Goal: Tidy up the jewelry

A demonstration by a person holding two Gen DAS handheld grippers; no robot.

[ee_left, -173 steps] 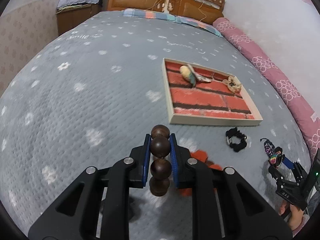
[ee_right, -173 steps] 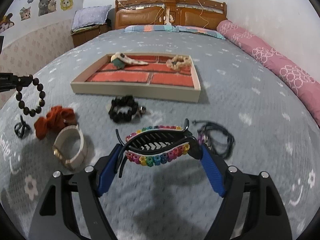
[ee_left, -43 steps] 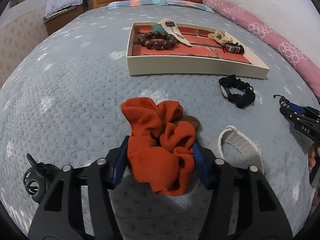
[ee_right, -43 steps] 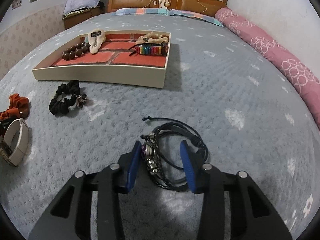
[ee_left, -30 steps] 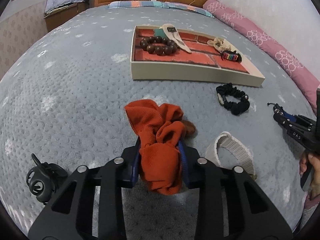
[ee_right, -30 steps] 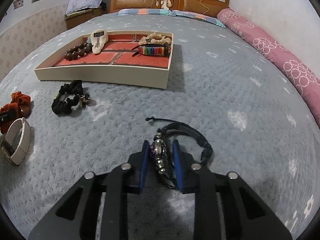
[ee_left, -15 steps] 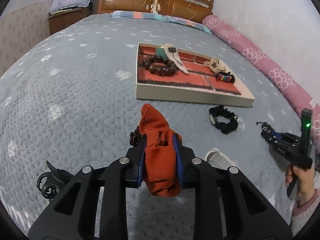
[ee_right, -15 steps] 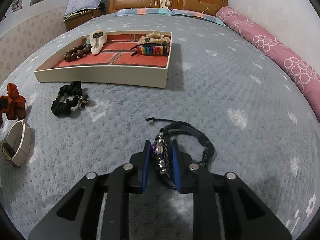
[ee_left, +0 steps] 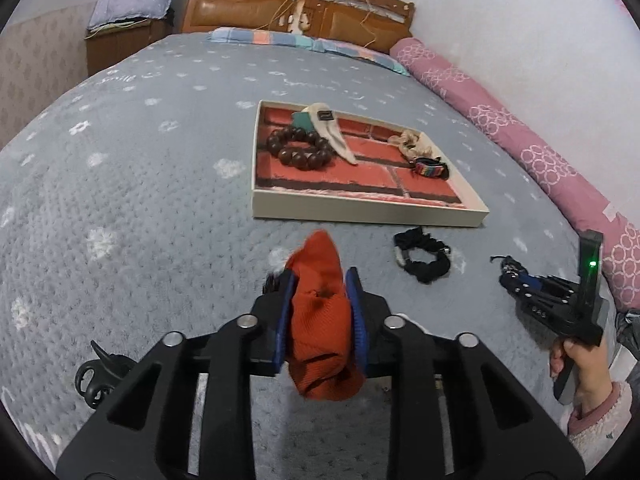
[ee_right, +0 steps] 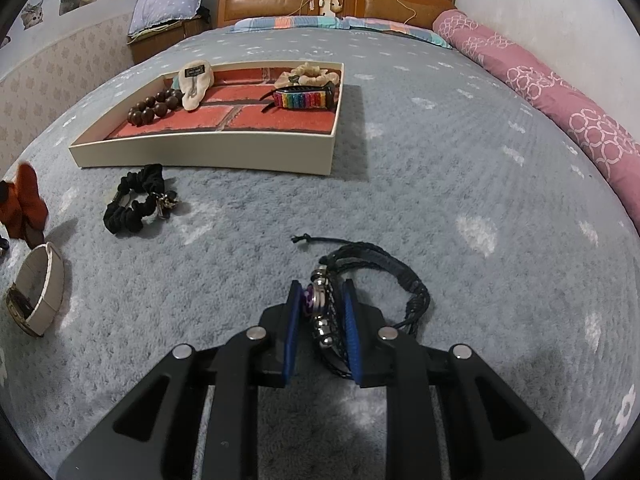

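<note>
Left gripper [ee_left: 319,304]: clenching the orange scrunchie [ee_left: 320,320], lifted off the bedspread since a second ago; jaws just easing wider.
Right gripper [ee_right: 319,320]: clamping the black cord bracelet [ee_right: 360,280], lower centre.
Meaning: both pieces are heading trayward.
Tray [ee_left: 360,208], upper centre: holding wooden bead bracelet [ee_left: 298,148], cream hair clip [ee_left: 332,132], rainbow clip [ee_left: 430,168], beige scrunchie [ee_left: 412,142].

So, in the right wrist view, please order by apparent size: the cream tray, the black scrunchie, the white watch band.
1. Cream tray.
2 and 3. Black scrunchie and white watch band look alike; the fisheye edge distorts the band, so I cannot rank them.
</note>
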